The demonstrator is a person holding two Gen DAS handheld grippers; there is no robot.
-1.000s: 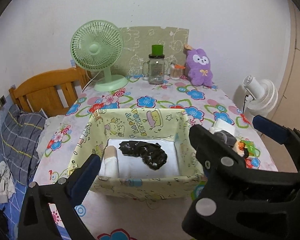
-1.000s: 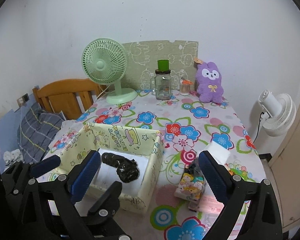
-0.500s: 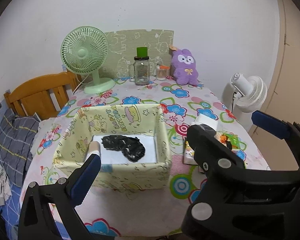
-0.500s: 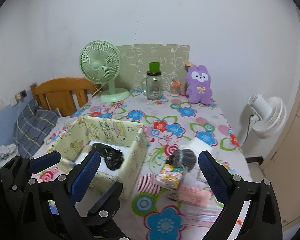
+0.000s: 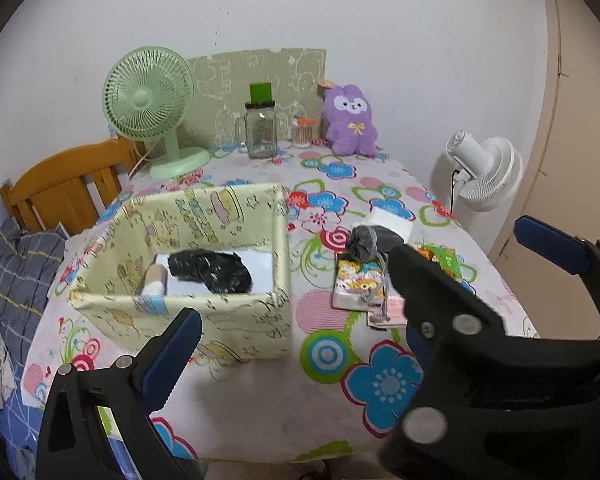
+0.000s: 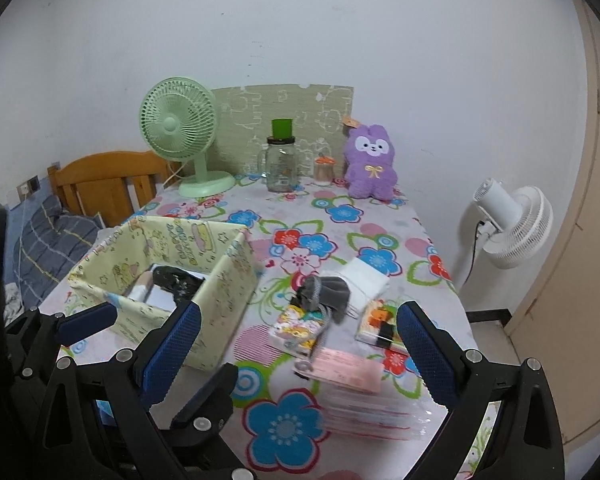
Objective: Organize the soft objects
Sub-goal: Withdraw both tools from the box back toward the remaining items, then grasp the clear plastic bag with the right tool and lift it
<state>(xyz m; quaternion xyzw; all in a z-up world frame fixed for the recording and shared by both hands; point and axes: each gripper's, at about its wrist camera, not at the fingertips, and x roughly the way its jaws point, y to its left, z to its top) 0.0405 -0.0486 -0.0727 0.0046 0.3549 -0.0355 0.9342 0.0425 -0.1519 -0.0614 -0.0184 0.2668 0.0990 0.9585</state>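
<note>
Both grippers hang above the near edge of the table (image 6: 340, 200), which is covered with a flower-pattern cloth. The right gripper (image 6: 296, 340) has its blue-padded fingers (image 6: 168, 344) spread wide apart, and nothing is between them. The left gripper (image 5: 352, 284) is also released: one finger is low at the left of its own view and the other is far at the right, with nothing held.

On the left part of the table stands a yellow fabric box (image 5: 188, 256) with cartoon prints. Inside it lie a black crumpled soft item (image 5: 210, 270) and, beside it at the left wall, a small white and beige roll (image 5: 154, 282).

To the right of the box, a little apart from it, is a group of small things. A grey rolled sock (image 6: 326, 292) rests on top of a cartoon-printed tissue pack (image 6: 298, 330). Just behind the sock lies a white folded cloth (image 6: 364, 280). A pink flat packet (image 6: 348, 370) lies nearer to the camera, and its picture is blurred.

At the far edge of the table stand a green desk fan (image 6: 180, 132), a glass jar with a green lid (image 6: 281, 164) and a purple plush rabbit (image 6: 370, 168). A white fan (image 6: 516, 224) stands beside the table at the right.
</note>
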